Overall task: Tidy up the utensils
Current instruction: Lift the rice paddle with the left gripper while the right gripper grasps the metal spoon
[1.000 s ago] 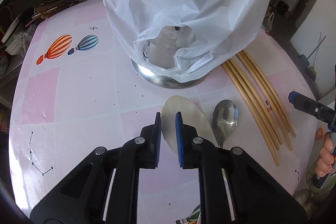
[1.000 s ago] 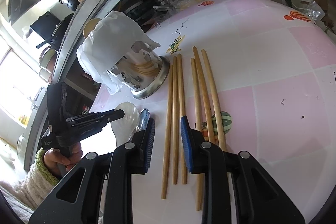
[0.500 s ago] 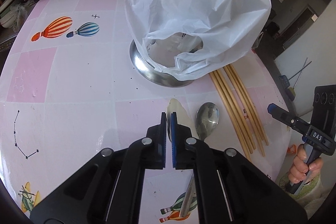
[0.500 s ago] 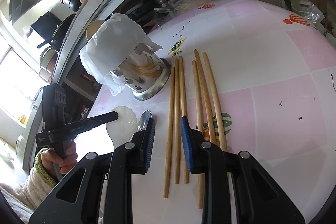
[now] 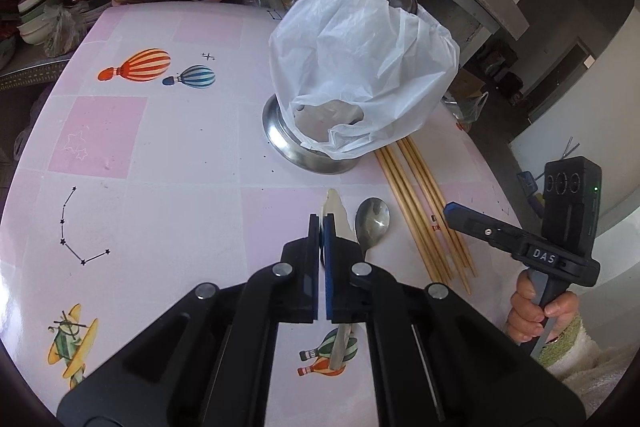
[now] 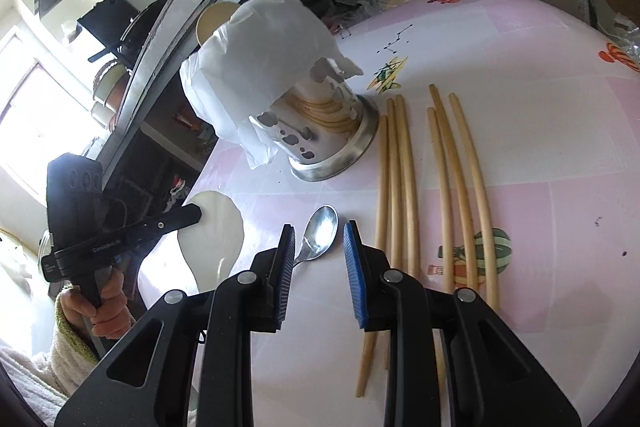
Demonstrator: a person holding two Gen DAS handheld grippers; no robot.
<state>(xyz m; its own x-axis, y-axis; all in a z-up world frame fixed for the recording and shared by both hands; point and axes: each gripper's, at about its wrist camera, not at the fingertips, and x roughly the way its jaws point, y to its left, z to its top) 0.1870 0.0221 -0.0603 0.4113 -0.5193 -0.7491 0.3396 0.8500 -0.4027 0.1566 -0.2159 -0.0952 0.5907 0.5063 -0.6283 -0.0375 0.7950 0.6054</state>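
Left gripper [image 5: 321, 227] pinches the cream spatula [image 6: 214, 231]. Right gripper [image 6: 319, 247] hovers wide over the spoon [image 6: 320, 231]. Chopsticks [image 6: 436, 183] lie beside the bagged holder [image 5: 320, 147].

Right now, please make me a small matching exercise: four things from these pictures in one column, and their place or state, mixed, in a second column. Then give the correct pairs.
Things
1. white rice paddle
2. metal spoon
3. bamboo chopsticks
4. utensil holder

Places or states
A. stands upright, partly covered by a white plastic bag
B. lie in a row on the pink table
C. clamped between the shut fingers of the left gripper
D. lies on the table in front of the open right gripper

Pairs: 1-C, 2-D, 3-B, 4-A
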